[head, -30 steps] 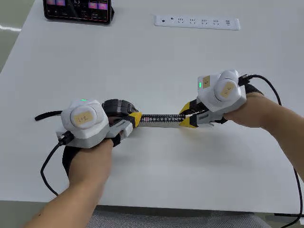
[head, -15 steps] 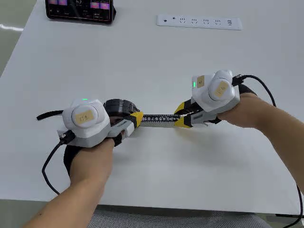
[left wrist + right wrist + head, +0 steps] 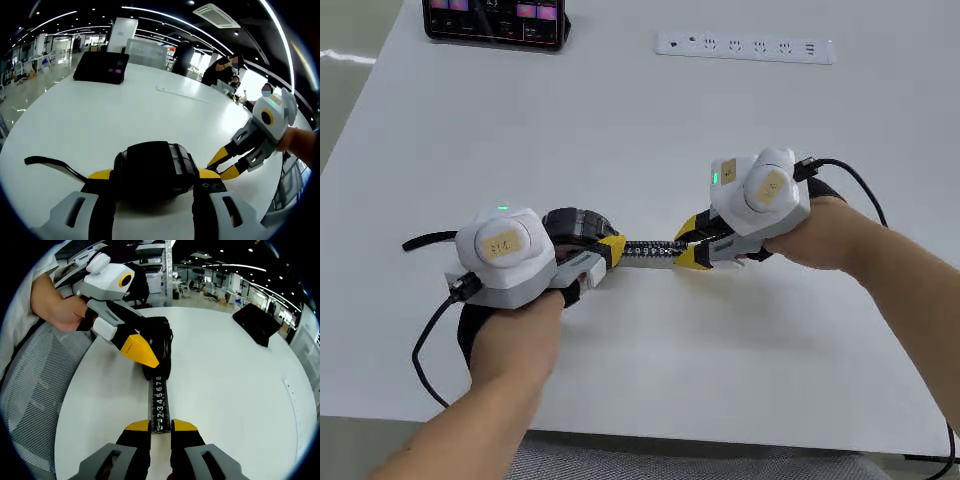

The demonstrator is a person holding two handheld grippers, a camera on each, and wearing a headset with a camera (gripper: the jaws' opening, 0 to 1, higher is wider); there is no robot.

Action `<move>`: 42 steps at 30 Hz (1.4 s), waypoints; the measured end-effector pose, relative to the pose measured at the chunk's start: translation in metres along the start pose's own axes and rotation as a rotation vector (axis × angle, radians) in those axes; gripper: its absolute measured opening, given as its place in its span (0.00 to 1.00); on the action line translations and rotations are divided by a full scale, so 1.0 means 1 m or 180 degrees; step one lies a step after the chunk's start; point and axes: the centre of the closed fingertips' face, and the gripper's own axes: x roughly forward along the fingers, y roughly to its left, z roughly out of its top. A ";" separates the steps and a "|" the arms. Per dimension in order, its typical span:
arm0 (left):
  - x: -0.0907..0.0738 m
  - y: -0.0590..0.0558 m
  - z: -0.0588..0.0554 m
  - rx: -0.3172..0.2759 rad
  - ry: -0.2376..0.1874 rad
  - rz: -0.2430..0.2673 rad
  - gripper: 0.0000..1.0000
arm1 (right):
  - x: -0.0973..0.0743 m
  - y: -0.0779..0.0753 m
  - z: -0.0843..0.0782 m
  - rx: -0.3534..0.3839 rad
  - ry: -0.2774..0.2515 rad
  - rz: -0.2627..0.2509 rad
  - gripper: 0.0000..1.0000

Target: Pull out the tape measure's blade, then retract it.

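Partly, left tool (image 3: 596, 262) hides tape measure (image 3: 575, 222), right tool (image 3: 160, 426) the blade (image 3: 159, 400).

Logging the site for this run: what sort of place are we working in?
Most likely a large open-plan office or lab. A long white table carries a power strip and a lit screen. Rows of ceiling lights run overhead, and a mesh chair stands beside the table.

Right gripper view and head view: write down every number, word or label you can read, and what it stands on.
"2 3 4 5 6 7 8": on the blade, between the right tongs and the case.
The stickers, head view: too blurred to read.
The tablet screen: too small to read.
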 end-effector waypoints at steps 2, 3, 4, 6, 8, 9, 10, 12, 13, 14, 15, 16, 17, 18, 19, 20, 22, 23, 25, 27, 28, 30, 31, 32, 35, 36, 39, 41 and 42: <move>0.000 0.000 0.000 0.0000 -0.0002 -0.0001 0.58 | 0.002 0.000 0.001 -0.0002 -0.0006 0.0004 0.11; 0.000 0.000 0.000 0.0002 -0.0002 -0.0002 0.58 | 0.003 0.000 0.002 -0.0002 -0.0009 0.0007 0.11; 0.000 0.000 0.000 0.0003 -0.0002 -0.0002 0.58 | 0.004 0.000 0.002 -0.0004 -0.0010 0.0009 0.11; 0.000 0.000 0.000 -0.0002 -0.0004 -0.0001 0.58 | 0.006 -0.001 0.004 -0.0002 -0.0016 0.0010 0.11; 0.000 0.000 0.000 -0.0005 -0.0002 -0.0003 0.58 | 0.008 -0.001 0.005 -0.0002 -0.0025 0.0015 0.11; -0.001 0.000 0.000 -0.0008 -0.0003 -0.0004 0.58 | 0.009 -0.001 0.007 -0.0002 -0.0031 0.0016 0.11; 0.000 0.000 0.000 -0.0009 -0.0004 -0.0004 0.58 | 0.009 -0.001 0.008 -0.0001 -0.0035 0.0018 0.11; 0.000 0.000 0.000 -0.0007 -0.0003 -0.0003 0.58 | 0.012 -0.002 0.009 -0.0007 -0.0039 0.0022 0.11; 0.000 0.000 0.000 -0.0010 -0.0002 -0.0003 0.58 | 0.012 -0.002 0.010 -0.0007 -0.0045 0.0024 0.11; 0.000 0.000 0.000 -0.0008 0.0003 -0.0001 0.58 | 0.014 -0.002 0.011 -0.0008 -0.0046 0.0025 0.11; 0.000 0.000 0.000 -0.0007 0.0006 -0.0001 0.58 | 0.015 -0.002 0.012 -0.0014 -0.0047 0.0027 0.11; 0.000 0.000 0.000 -0.0009 0.0008 0.0000 0.58 | 0.016 -0.002 0.013 -0.0017 -0.0050 0.0030 0.11; 0.000 0.000 0.000 -0.0009 0.0010 0.0000 0.58 | 0.018 -0.002 0.014 -0.0021 -0.0056 0.0032 0.11; 0.000 0.000 0.000 -0.0008 0.0011 0.0000 0.58 | 0.019 -0.001 0.015 -0.0020 -0.0059 0.0035 0.11; 0.000 0.000 0.000 -0.0008 0.0011 -0.0001 0.58 | 0.020 -0.001 0.015 -0.0017 -0.0062 0.0038 0.11; 0.000 0.001 -0.001 -0.0007 0.0010 0.0000 0.58 | 0.021 -0.001 0.017 -0.0011 -0.0074 0.0039 0.11; 0.001 0.001 -0.001 -0.0009 0.0013 -0.0008 0.58 | 0.023 -0.001 0.019 0.0009 -0.0098 0.0042 0.11; 0.001 0.002 -0.001 -0.0009 0.0014 -0.0010 0.58 | 0.024 -0.001 0.020 0.0020 -0.0112 0.0042 0.11; 0.001 0.002 -0.001 -0.0003 0.0015 -0.0010 0.58 | 0.027 -0.001 0.022 0.0015 -0.0113 0.0041 0.11; 0.002 0.002 -0.002 -0.0004 0.0015 -0.0009 0.58 | 0.029 -0.001 0.025 0.0010 -0.0125 0.0043 0.11; 0.002 0.003 -0.002 -0.0005 0.0016 -0.0008 0.58 | 0.030 0.000 0.026 0.0008 -0.0127 0.0045 0.11; 0.002 0.003 -0.002 -0.0009 0.0017 -0.0008 0.58 | 0.032 0.000 0.028 0.0003 -0.0139 0.0050 0.11; 0.002 0.003 -0.002 -0.0008 0.0017 -0.0010 0.58 | 0.033 0.000 0.030 0.0000 -0.0145 0.0053 0.11; 0.002 0.004 -0.002 -0.0009 0.0017 -0.0010 0.58 | 0.035 0.000 0.031 0.0000 -0.0150 0.0055 0.11; 0.003 0.004 -0.002 -0.0007 0.0014 -0.0011 0.58 | 0.037 0.000 0.035 -0.0007 -0.0168 0.0056 0.11; 0.003 0.004 -0.002 -0.0007 0.0014 -0.0012 0.58 | 0.038 0.000 0.035 -0.0007 -0.0172 0.0058 0.11; 0.003 0.004 -0.002 -0.0003 0.0014 -0.0011 0.58 | 0.042 0.001 0.039 -0.0005 -0.0192 0.0072 0.11; 0.003 0.004 -0.002 -0.0004 0.0016 -0.0013 0.58 | 0.044 0.001 0.041 -0.0014 -0.0196 0.0075 0.11; 0.002 0.003 -0.002 -0.0003 0.0019 -0.0013 0.58 | 0.045 0.001 0.042 -0.0022 -0.0197 0.0079 0.11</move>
